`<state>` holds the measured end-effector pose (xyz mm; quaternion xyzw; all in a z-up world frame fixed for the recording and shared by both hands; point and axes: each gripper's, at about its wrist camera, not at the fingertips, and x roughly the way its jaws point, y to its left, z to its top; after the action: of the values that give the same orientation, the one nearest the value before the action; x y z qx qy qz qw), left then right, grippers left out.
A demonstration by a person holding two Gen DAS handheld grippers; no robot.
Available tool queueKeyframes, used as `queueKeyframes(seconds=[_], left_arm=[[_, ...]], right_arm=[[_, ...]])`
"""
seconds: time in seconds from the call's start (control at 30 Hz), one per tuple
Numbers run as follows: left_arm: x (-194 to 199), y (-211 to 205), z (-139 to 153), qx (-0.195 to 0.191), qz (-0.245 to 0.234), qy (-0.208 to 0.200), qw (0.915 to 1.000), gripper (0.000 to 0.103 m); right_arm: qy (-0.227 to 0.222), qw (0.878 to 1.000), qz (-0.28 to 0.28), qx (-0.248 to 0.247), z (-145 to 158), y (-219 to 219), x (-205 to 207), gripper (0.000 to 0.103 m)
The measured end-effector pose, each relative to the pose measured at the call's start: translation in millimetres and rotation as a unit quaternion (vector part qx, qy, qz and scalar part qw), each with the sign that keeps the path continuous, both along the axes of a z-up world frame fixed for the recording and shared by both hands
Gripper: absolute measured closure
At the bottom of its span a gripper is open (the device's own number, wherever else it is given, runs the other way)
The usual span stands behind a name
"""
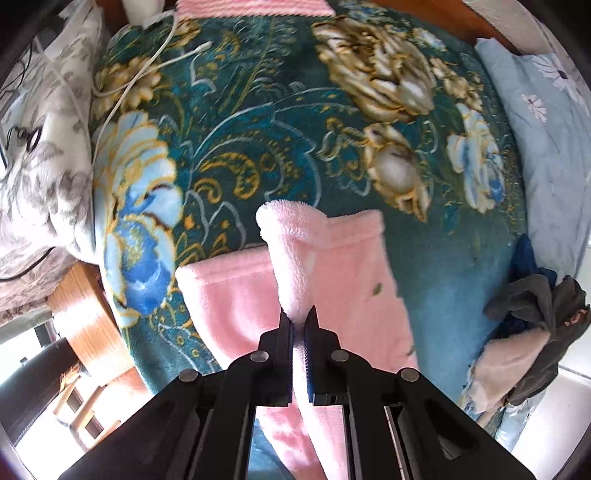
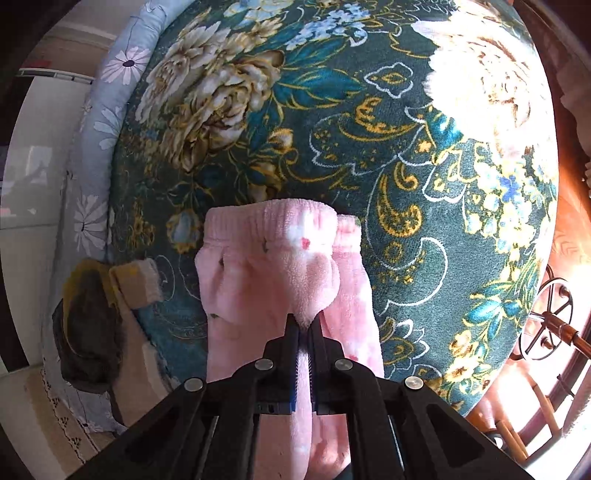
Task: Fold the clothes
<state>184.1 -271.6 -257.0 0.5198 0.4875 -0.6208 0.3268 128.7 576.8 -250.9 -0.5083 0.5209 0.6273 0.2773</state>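
Black plastic jaws of the left hand-held gripper (image 1: 299, 320) fill the foreground of the left wrist view, pressed nearly together and pinching a fold of the pink fleece garment (image 1: 317, 266). A rounded, bunched end of the fabric stands up just past the fingertips, and the rest of the garment lies flat on the dark green floral plush blanket (image 1: 258, 110) that covers the bed. In the right wrist view, the right hand-held gripper (image 2: 303, 320) is likewise closed on the same pink fleece garment (image 2: 266, 266), gripping it below the ribbed elastic waistband (image 2: 273, 216), which sits at the far end of the bunched cloth. Small flower prints show on the fleece.

A white charging cable (image 1: 147, 70) loops across the blanket's far left part in the left wrist view, near a grey-and-white floral pillow (image 1: 40, 147). A pale blue quilt with daisy print (image 1: 554, 140) runs along the blanket's right edge. At the near right corner of the bed lies a crumpled pile of grey and beige clothes (image 1: 532, 332); the same pile (image 2: 99, 317) appears at the left in the right wrist view, well apart from the pink garment. A pink ribbed cloth (image 1: 251, 7) lies at the blanket's far edge.
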Motion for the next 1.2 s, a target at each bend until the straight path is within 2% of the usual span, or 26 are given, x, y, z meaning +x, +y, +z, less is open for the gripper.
queueKeyframes(seconds=[0.07, 0.1, 0.17, 0.23, 0.33, 0.47, 0.6, 0.67, 0.7, 0.73, 1.0, 1.07, 1.1, 1.13, 1.17, 1.2], left_arm=[[-4, -1, 20, -0.022, -0.018, 0.040, 0.9988, 0.098], [-3, -1, 26, -0.033, -0.027, 0.051, 0.9978, 0.098], [10, 0, 14, -0.033, -0.024, 0.030, 0.9987, 0.098], [30, -3, -15, -0.009, 0.002, -0.012, 0.9999, 0.098], [56, -1, -48, 0.017, 0.040, -0.060, 0.9972, 0.098], [64, 0, -57, 0.027, 0.075, -0.063, 0.9948, 0.098], [46, -8, -50, 0.019, 0.052, -0.061, 0.9966, 0.098], [36, -11, -45, 0.015, 0.037, -0.060, 0.9974, 0.097], [32, -11, -44, 0.013, 0.031, -0.060, 0.9976, 0.097], [29, -11, -42, 0.012, 0.025, -0.062, 0.9977, 0.097], [29, -7, -46, 0.011, 0.025, -0.091, 0.9955, 0.097], [27, -7, -45, 0.011, 0.028, -0.090, 0.9954, 0.097], [25, -7, -44, 0.011, 0.028, -0.090, 0.9955, 0.097], [21, -8, -42, 0.009, 0.024, -0.087, 0.9959, 0.097], [15, -9, -40, 0.007, 0.019, -0.083, 0.9963, 0.097], [11, -10, -32, 0.003, 0.015, -0.062, 0.9979, 0.098]], right_arm=[[0.023, 1.000, 0.004, 0.019, 15, 4, -3, 0.098], [0.014, 0.999, 0.005, 0.028, 17, 6, 0, 0.099], [-0.017, 0.999, 0.000, 0.039, 13, 12, 10, 0.099], [-0.048, 0.998, -0.013, 0.037, 1, 17, 25, 0.099], [-0.059, 0.998, -0.024, 0.024, -11, 14, 35, 0.099], [-0.043, 0.999, 0.010, 0.005, -21, -2, 23, 0.097], [-0.024, 0.999, 0.018, -0.021, -31, -17, 11, 0.094], [-0.019, 0.999, 0.021, -0.027, -35, -23, 8, 0.079], [-0.019, 0.999, 0.019, -0.027, -37, -24, 8, 0.066], [-0.019, 0.999, 0.016, -0.027, -40, -26, 8, 0.062], [-0.066, 0.997, 0.000, -0.040, -76, -34, 13, 0.063], [-0.066, 0.997, -0.012, -0.036, -77, -33, 11, 0.074], [-0.070, 0.997, -0.010, -0.034, -76, -33, 7, 0.088], [-0.072, 0.997, 0.002, -0.029, -71, -33, 1, 0.094], [-0.073, 0.997, 0.017, -0.023, -66, -33, -5, 0.095], [-0.049, 0.998, 0.026, -0.013, -53, -30, -8, 0.097]])
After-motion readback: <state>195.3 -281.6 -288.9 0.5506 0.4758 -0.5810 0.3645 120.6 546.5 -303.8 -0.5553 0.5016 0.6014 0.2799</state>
